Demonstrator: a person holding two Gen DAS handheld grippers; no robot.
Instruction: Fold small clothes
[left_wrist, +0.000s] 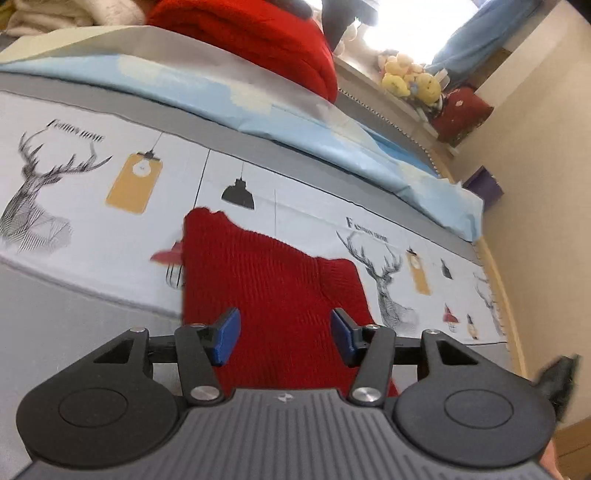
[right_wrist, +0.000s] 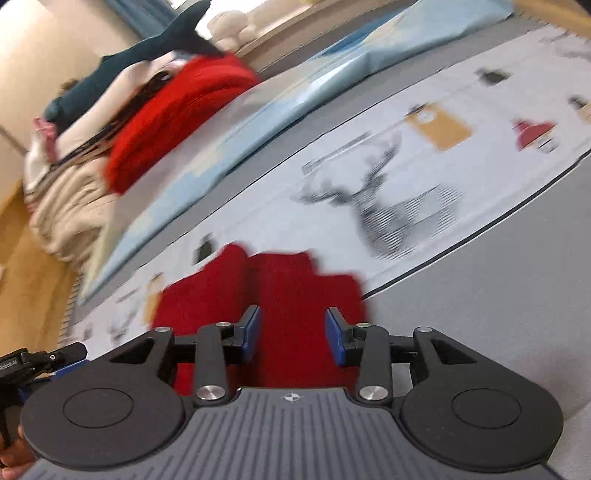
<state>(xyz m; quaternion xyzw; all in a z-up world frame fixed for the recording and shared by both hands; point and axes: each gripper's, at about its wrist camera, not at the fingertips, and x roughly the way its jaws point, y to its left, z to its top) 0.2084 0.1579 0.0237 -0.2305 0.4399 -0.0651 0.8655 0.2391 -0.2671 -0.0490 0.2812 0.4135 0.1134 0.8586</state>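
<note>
The red knit garment (left_wrist: 273, 295) lies flat on the printed bedsheet (left_wrist: 92, 229), between a deer print on one side and a red lamp print on the other. It is a ribbed knit, partly folded: a raised seam or fold line runs down its surface, and its far edge is stepped and uneven.

Step in hand, as judged: take hold of the near edge of the garment for the next fold.

- Left gripper (left_wrist: 286, 334): jaws wide apart, holding nothing, poised over the near part of the garment.
- Right gripper (right_wrist: 293, 334): jaws apart, holding nothing, over the near part of the garment beside the fold line. This view is blurred; contact with the cloth cannot be determined.

Procedure: lower both grippers to the near edge, one towards each corner. Pinch all layers together, as thick knit tends to slip. Lift both corners evenly and carry them toward the far edge.

Beyond the garment lie a light blue cover (left_wrist: 295, 110) and, farther off, a pile of red and cream clothes (right_wrist: 177, 110).
</note>
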